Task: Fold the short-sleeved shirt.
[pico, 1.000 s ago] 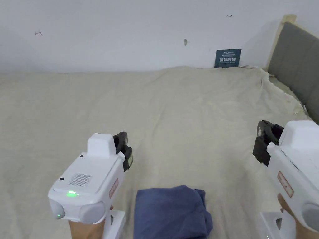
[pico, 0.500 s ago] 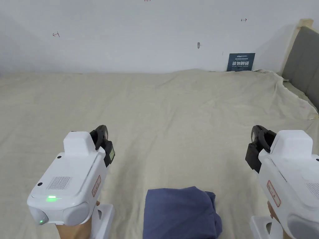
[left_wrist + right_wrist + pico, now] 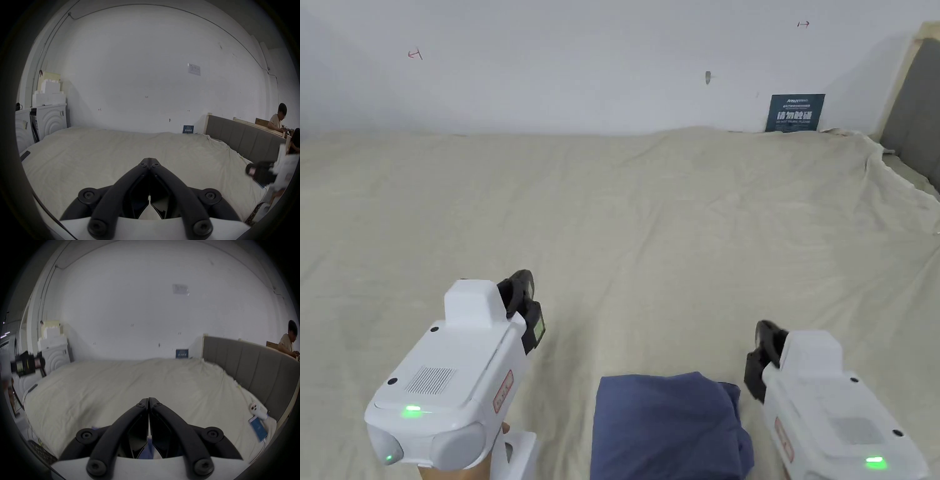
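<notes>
A dark blue shirt (image 3: 665,428) lies folded into a compact bundle on the beige bed sheet (image 3: 650,237) at the near edge of the head view. My left gripper (image 3: 522,294) hovers left of it, above the sheet. In the left gripper view its black jaws meet at the tips, and the left gripper (image 3: 149,160) holds nothing. My right gripper (image 3: 765,340) sits just right of the shirt's far corner. The right gripper (image 3: 148,400) is shut too, jaws touching and bare, with a strip of blue shirt (image 3: 148,452) showing beneath them.
A white wall (image 3: 581,62) bounds the far side of the bed, with a small dark sign (image 3: 795,112) propped against it. A grey headboard (image 3: 915,106) runs along the right. A phone (image 3: 258,429) and a white device (image 3: 258,411) lie near the headboard. White appliances (image 3: 50,120) stand left; a person (image 3: 277,120) sits beyond the headboard.
My right gripper has dropped and moved left, ending close beside the shirt's right edge. The left gripper stays about where it was. The shirt lies unchanged.
</notes>
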Action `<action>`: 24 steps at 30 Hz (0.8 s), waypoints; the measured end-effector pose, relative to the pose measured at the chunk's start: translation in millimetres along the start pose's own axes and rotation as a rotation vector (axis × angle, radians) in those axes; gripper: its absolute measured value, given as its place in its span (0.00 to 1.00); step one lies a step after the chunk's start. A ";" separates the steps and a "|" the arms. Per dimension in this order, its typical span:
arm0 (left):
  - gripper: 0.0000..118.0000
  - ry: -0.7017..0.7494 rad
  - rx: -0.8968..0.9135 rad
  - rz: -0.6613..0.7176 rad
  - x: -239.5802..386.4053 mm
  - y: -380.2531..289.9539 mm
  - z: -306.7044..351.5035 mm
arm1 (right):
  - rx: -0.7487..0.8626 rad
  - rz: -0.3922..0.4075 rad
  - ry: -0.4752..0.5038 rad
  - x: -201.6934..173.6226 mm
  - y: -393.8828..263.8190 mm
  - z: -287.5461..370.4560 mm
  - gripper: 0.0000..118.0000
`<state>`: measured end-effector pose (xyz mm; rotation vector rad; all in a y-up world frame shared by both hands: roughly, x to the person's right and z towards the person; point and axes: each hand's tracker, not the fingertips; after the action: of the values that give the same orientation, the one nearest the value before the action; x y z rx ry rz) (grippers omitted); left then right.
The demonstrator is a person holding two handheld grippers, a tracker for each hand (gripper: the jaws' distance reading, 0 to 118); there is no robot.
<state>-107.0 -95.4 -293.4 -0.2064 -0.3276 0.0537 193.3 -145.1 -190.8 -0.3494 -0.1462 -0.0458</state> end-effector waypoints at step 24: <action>0.68 -0.163 -0.618 0.290 -8.2 -101.2 -55.5 | -0.282 0.056 0.082 -14.5 -144.1 -76.4 0.00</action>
<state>-94.8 -205.7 -326.0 -0.8652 -0.4691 0.2572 179.2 -306.4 -215.3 -0.6316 -0.0486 -0.0255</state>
